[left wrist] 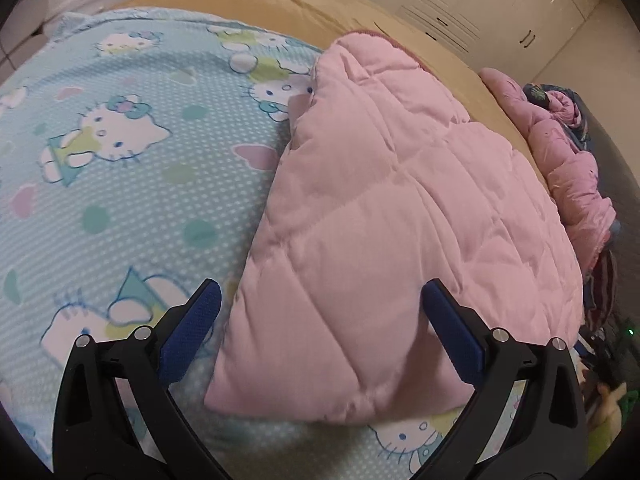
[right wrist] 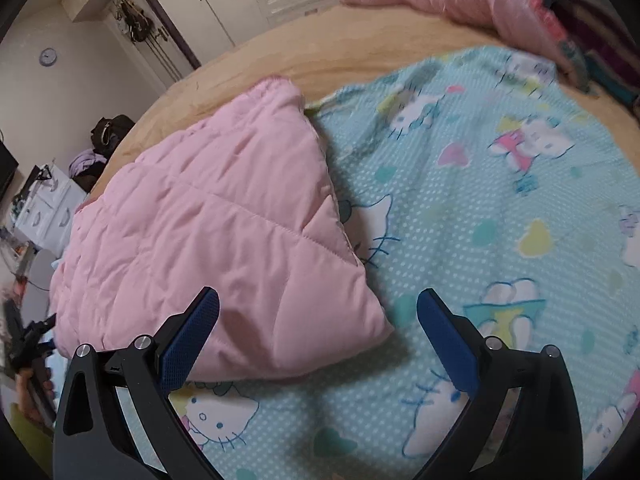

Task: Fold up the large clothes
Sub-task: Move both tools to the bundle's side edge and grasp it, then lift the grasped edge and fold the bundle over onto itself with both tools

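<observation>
While your left gripper (left wrist: 322, 294) and right gripper (right wrist: 318, 302) both gape wide and empty, the folded pink quilted jacket (left wrist: 400, 240) lies mid-frame on the cartoon-cat blanket (left wrist: 132, 168). Only your left view shows a crumpled pink pile (left wrist: 568, 168) at right; only your right view shows a wall clock (right wrist: 48, 56) at upper left.

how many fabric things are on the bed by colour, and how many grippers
Pink: 2, the folded pink quilted garment and a crumpled pink puffy garment
Light blue: 1, the cartoon-cat print blanket
Tan: 1, the bed cover
Grippers: 2, left gripper and right gripper, both open
Total: 6
</observation>
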A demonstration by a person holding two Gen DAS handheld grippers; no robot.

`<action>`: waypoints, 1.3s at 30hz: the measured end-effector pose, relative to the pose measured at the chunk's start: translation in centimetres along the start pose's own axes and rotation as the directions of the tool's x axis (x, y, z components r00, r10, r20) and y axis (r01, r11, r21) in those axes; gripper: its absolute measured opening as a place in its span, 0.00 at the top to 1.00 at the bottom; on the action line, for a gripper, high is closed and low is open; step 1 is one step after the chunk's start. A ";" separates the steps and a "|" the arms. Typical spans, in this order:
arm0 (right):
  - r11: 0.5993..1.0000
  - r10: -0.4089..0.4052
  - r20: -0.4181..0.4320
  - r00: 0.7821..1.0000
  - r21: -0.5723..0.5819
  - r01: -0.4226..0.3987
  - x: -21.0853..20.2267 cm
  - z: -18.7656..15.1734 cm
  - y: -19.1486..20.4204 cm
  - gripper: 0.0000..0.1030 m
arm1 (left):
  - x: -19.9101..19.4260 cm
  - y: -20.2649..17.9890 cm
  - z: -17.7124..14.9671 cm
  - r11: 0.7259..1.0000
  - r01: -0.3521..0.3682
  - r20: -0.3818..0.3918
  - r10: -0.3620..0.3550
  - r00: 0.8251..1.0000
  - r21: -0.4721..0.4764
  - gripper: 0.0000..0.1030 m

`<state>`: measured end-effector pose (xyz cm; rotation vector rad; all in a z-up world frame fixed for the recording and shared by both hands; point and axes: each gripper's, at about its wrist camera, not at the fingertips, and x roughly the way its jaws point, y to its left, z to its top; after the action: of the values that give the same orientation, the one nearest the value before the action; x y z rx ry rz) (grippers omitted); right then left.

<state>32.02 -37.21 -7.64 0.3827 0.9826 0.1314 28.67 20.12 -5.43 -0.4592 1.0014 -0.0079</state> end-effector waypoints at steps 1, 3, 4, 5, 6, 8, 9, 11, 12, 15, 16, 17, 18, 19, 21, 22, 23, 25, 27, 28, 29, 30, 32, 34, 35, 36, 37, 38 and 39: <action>1.000 0.006 -0.017 1.000 -0.003 -0.006 0.7 0.3 -0.1 0.04 | 0.4 0.3 0.1 1.000 0.018 -0.009 -0.018 1.000 -0.002 0.08; 1.000 0.019 -0.038 0.999 -0.009 -0.019 1.6 0.8 -0.1 0.04 | 0.9 0.8 0.1 0.999 0.047 -0.023 -0.048 0.999 -0.013 0.08; 0.999 0.031 -0.045 0.999 -0.006 -0.031 1.9 1.0 -0.1 0.04 | 1.2 1.0 0.0 0.998 0.066 -0.028 -0.067 0.997 -0.023 0.08; 0.998 0.055 -0.054 0.997 -0.001 -0.055 2.3 1.4 -0.1 0.04 | 1.5 1.2 0.0 0.996 0.080 -0.032 -0.081 0.996 -0.030 0.08; 0.998 0.070 -0.061 0.996 0.005 -0.070 2.7 1.8 -0.1 0.04 | 1.7 1.3 0.0 0.996 0.088 -0.036 -0.089 0.995 -0.033 0.08; 0.994 0.105 -0.081 0.991 0.013 -0.104 3.4 2.5 -0.2 0.04 | 2.1 1.5 -0.1 0.993 0.107 -0.040 -0.109 0.993 -0.043 0.08; 0.992 0.128 -0.096 0.987 0.022 -0.127 3.9 2.8 -0.3 0.04 | 2.3 1.5 -0.1 0.993 0.111 -0.041 -0.113 0.993 -0.044 0.08; 0.983 0.183 -0.129 0.975 0.054 -0.177 4.9 3.4 -0.5 0.04 | 2.7 1.5 0.0 0.992 0.117 -0.043 -0.119 0.992 -0.042 0.08; 0.977 0.212 -0.150 0.966 0.071 -0.203 5.6 3.5 -0.6 0.04 | 2.9 1.3 0.3 0.992 0.117 -0.044 -0.119 0.992 -0.038 0.08; 0.960 0.276 -0.202 0.940 0.105 -0.260 7.4 3.9 -0.8 0.04 | 3.4 1.2 0.7 0.993 0.118 -0.049 -0.119 0.992 -0.033 0.08; 0.957 0.286 -0.208 0.935 0.105 -0.269 7.7 4.0 -0.8 0.04 | 3.5 1.1 0.9 0.993 0.115 -0.051 -0.117 0.992 -0.032 0.08; 0.953 0.299 -0.209 0.931 0.105 -0.283 8.0 4.2 -0.7 0.04 | 3.6 1.0 1.0 0.993 0.113 -0.052 -0.114 0.992 -0.033 0.08; 0.951 0.308 -0.211 0.928 0.106 -0.291 8.2 4.4 -0.7 0.04 | 3.7 0.9 1.2 0.993 0.110 -0.052 -0.112 0.992 -0.033 0.08; 0.949 0.314 -0.217 0.924 0.107 -0.298 8.4 4.5 -0.5 0.04 | 3.9 0.7 1.3 0.994 0.105 -0.053 -0.107 0.993 -0.030 0.08; 0.940 0.340 -0.230 0.912 0.105 -0.324 8.6 4.8 -0.1 0.07 | 4.2 0.8 1.5 0.994 0.103 -0.058 -0.104 0.993 -0.030 0.08; 0.931 0.365 -0.236 0.900 0.108 -0.349 8.4 4.8 0.3 0.18 | 4.5 0.9 1.7 0.994 0.103 -0.062 -0.105 0.993 -0.033 0.08; 0.935 0.355 -0.239 0.904 0.090 -0.343 8.0 4.9 0.8 0.19 | 4.7 0.9 1.8 0.994 0.104 -0.068 -0.106 0.992 -0.033 0.08; 0.933 0.357 -0.240 0.903 0.048 -0.356 6.9 5.2 1.8 0.26 | 5.0 0.9 2.0 0.993 0.112 -0.085 -0.115 0.990 -0.034 0.08; 0.929 0.359 -0.233 0.904 0.000 -0.370 6.1 5.5 2.6 0.28 | 5.2 0.9 2.3 0.992 0.119 -0.101 -0.122 0.987 -0.032 0.08; 0.930 0.348 -0.235 0.908 -0.033 -0.365 5.8 5.6 3.1 0.29 | 5.3 0.9 2.5 0.992 0.122 -0.108 -0.124 0.986 -0.026 0.08; 0.933 0.337 -0.239 0.910 -0.043 -0.357 5.9 5.6 3.3 0.30 | 5.4 0.8 2.6 0.992 0.123 -0.112 -0.125 0.986 -0.022 0.08; 0.935 0.333 -0.246 0.910 -0.039 -0.353 6.3 5.7 3.5 0.30 | 5.6 0.7 2.7 0.992 0.123 -0.117 -0.124 0.985 -0.019 0.08; 0.938 0.328 -0.254 0.910 -0.029 -0.347 7.0 5.7 3.4 0.30 | 5.7 0.6 2.9 0.992 0.120 -0.132 -0.122 0.984 -0.027 0.08; 0.941 0.322 -0.266 0.909 -0.014 -0.338 8.0 5.7 3.1 0.30 | 5.9 -0.3 3.2 0.994 0.110 -0.146 -0.111 0.983 -0.012 0.08; 0.941 0.327 -0.266 0.907 -0.002 -0.340 8.3 5.7 3.1 0.30 | 6.0 -0.8 3.2 0.994 0.109 -0.146 -0.107 0.983 0.007 0.09; 0.940 0.331 -0.267 0.905 0.007 -0.341 8.6 5.6 3.0 0.30 | 6.0 -1.2 3.1 0.994 0.111 -0.144 -0.108 0.984 0.017 0.14; 0.940 0.331 -0.266 0.905 0.009 -0.341 8.6 5.3 2.5 0.30 | 6.1 -1.9 3.3 0.992 0.125 -0.137 -0.120 0.983 0.031 0.19; 0.940 0.331 -0.262 0.906 0.015 -0.340 8.9 5.2 2.3 0.30 | 6.0 -2.7 3.3 0.990 0.129 -0.129 -0.121 0.984 0.053 0.24; 0.941 0.331 -0.261 0.907 0.020 -0.338 9.1 5.2 2.2 0.29 | 6.1 -3.0 3.3 0.991 0.116 -0.125 -0.107 0.986 0.069 0.24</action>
<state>41.50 -33.99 -11.41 0.5180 1.1672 0.5182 35.24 17.28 -7.75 -0.4491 1.0896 -0.1759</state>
